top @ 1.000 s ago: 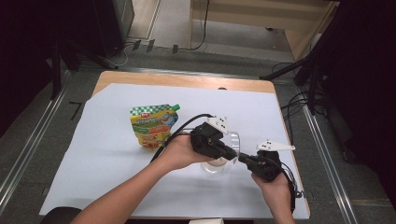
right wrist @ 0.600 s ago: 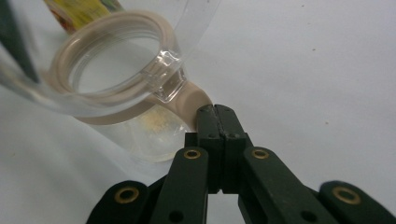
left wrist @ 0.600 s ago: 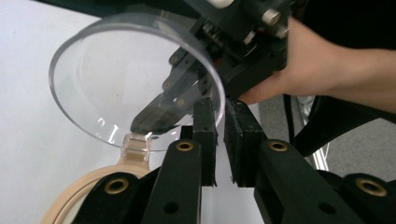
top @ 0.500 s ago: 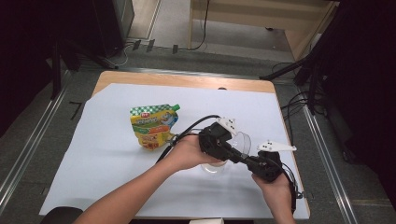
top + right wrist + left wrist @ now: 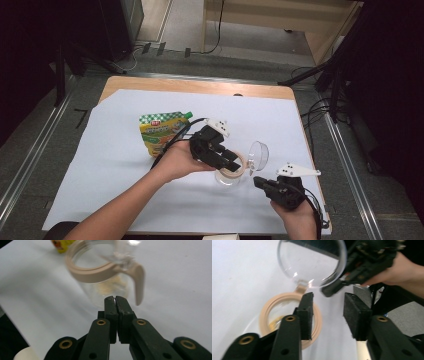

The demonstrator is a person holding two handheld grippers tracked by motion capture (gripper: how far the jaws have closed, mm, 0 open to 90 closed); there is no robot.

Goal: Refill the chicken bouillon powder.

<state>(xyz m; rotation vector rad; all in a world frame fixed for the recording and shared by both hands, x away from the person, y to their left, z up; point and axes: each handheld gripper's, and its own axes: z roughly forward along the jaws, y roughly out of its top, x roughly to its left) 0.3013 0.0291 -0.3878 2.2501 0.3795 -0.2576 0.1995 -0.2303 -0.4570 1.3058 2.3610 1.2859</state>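
A small clear glass jar (image 5: 227, 176) with a beige rim (image 5: 268, 308) stands on the white sheet, some yellowish bits at its bottom. Its round clear lid (image 5: 258, 154) is swung up on its hinge at the far right of the mouth. My left gripper (image 5: 234, 164) hovers over the rim; its jaws have just been opening and nothing sits between them (image 5: 328, 300). My right gripper (image 5: 259, 181) is just right of the jar, pointing at its wall, jaws shut with the pads pressed together (image 5: 115, 300). The beige latch (image 5: 138, 282) hangs beside the rim.
A green and yellow spouted pouch (image 5: 161, 132) lies flat to the left of the jar. The white sheet (image 5: 100, 170) covers the wooden table (image 5: 200, 85). The table's right edge is near the right hand. Cables trail from both grippers.
The left jaws have opened and the lid now stands free and upright beside the jar mouth. The right gripper has drawn back a little from the jar toward the person.
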